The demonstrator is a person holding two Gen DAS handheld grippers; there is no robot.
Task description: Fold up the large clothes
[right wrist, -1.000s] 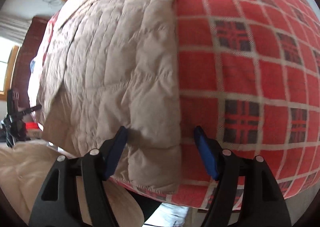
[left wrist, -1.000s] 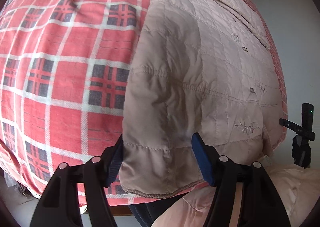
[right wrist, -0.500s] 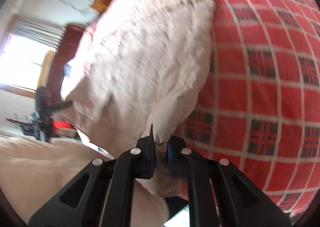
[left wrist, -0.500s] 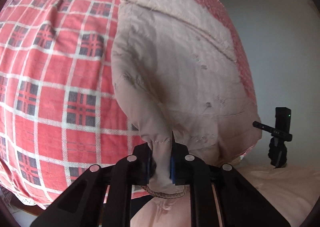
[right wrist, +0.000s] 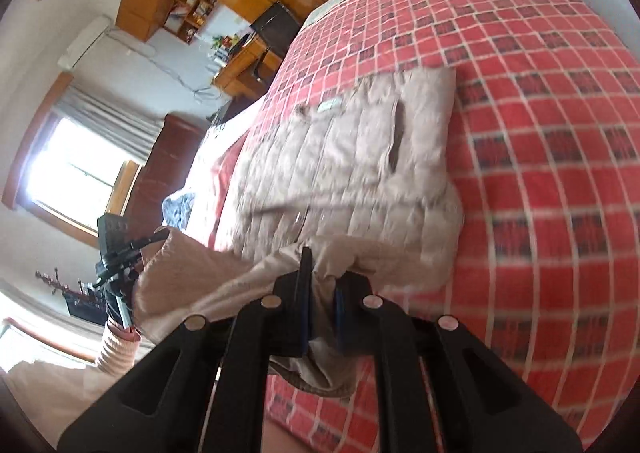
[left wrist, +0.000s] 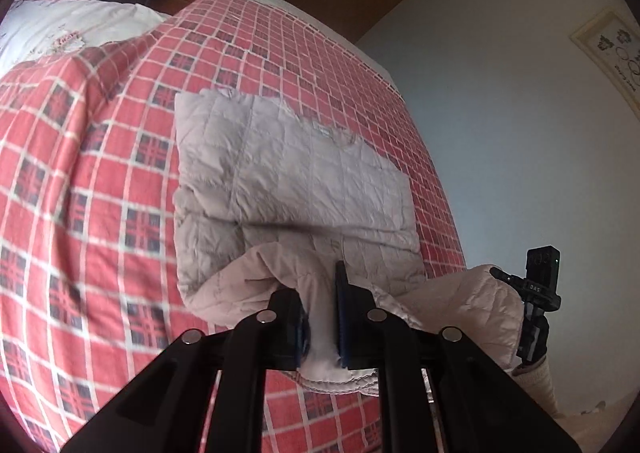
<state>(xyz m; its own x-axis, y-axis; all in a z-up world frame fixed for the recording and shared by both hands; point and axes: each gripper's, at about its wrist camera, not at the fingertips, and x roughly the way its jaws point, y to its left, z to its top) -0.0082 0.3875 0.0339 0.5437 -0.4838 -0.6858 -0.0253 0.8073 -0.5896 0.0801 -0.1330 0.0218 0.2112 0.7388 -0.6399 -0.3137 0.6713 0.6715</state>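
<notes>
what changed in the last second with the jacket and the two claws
Both claws went from open, straddling the near hem of the beige quilted jacket, to shut on it: the left claw at one corner, the right claw at the other. They then lifted the hem up off the bed. The jacket's far part stayed flat on the red plaid blanket.

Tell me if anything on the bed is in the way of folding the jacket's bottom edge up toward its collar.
Nothing visible is. Both hand-held grippers, left and right, are shut on the jacket hem, and the quilted surface ahead up to the collar lies bare on the plaid blanket.
</notes>
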